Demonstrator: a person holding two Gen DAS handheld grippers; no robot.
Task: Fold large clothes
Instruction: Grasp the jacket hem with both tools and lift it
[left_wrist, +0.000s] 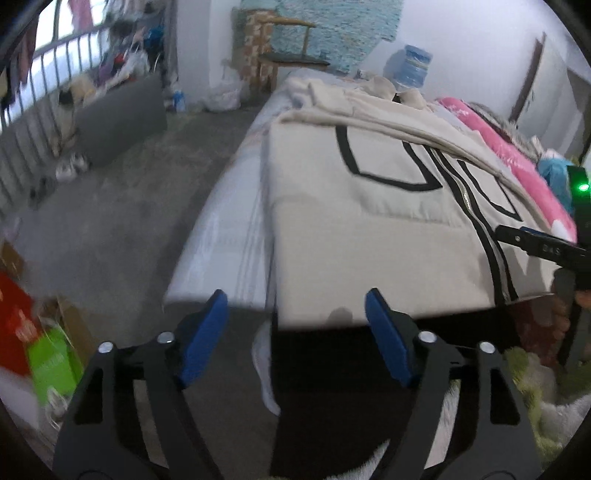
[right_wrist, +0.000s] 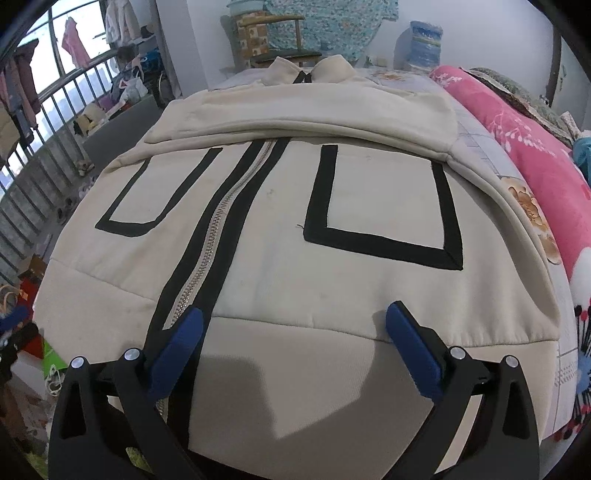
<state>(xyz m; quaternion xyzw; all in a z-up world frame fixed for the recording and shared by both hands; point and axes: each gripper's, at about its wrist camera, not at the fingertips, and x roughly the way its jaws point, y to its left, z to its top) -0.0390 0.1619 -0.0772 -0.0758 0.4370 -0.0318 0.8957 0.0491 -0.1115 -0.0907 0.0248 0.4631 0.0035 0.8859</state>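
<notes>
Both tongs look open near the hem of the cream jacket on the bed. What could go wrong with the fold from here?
1. The left tongs sit at the jacket corner by the bed edge; a grab there may miss the hem or catch the sheet.
2. The sleeves lie loosely folded across the chest; lifting the hem could shift them.
3. The right tongs hover beside the zipper, so they might pinch it unevenly.

- Floor (left_wrist: 122, 206) left of the bed (left_wrist: 229, 229) lies open.
- Pink quilt (right_wrist: 517, 122) crowds the jacket's (right_wrist: 295, 236) right side.
- Chair (right_wrist: 273, 40) stands beyond the bed's far end.
</notes>
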